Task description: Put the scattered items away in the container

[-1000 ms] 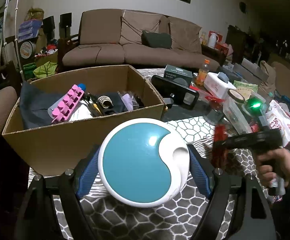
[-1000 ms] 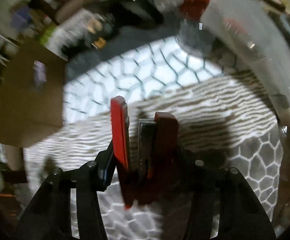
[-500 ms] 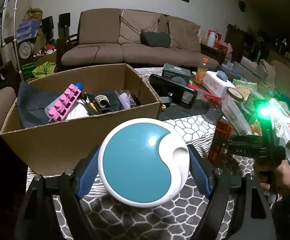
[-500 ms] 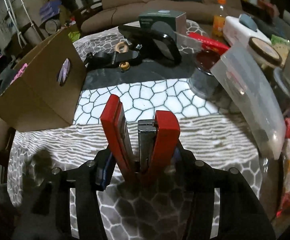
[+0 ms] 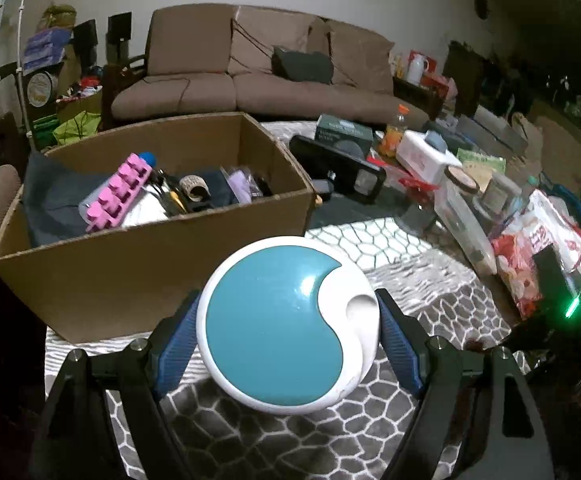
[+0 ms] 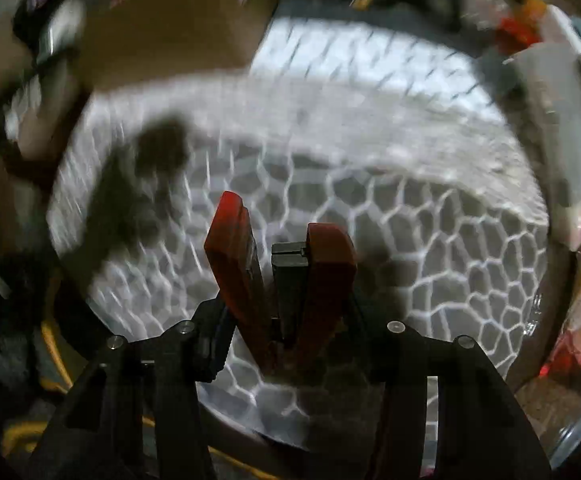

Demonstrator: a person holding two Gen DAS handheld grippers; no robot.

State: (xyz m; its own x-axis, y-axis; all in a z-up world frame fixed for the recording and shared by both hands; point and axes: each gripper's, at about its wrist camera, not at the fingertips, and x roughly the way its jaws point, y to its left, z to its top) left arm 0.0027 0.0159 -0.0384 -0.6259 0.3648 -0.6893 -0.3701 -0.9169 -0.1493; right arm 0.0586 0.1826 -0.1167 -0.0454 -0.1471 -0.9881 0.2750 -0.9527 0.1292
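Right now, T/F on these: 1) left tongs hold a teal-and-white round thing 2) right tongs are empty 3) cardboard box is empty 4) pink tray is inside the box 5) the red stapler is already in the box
1) The left tongs grip the teal-and-white round container by its sides. True.
2) The right tongs are empty. False: they are shut on a red stapler.
3) The cardboard box is empty. False: it already holds several items.
4) The pink tray lies inside the box. True.
5) The stapler is already in the box. False: it is held over the patterned tablecloth.
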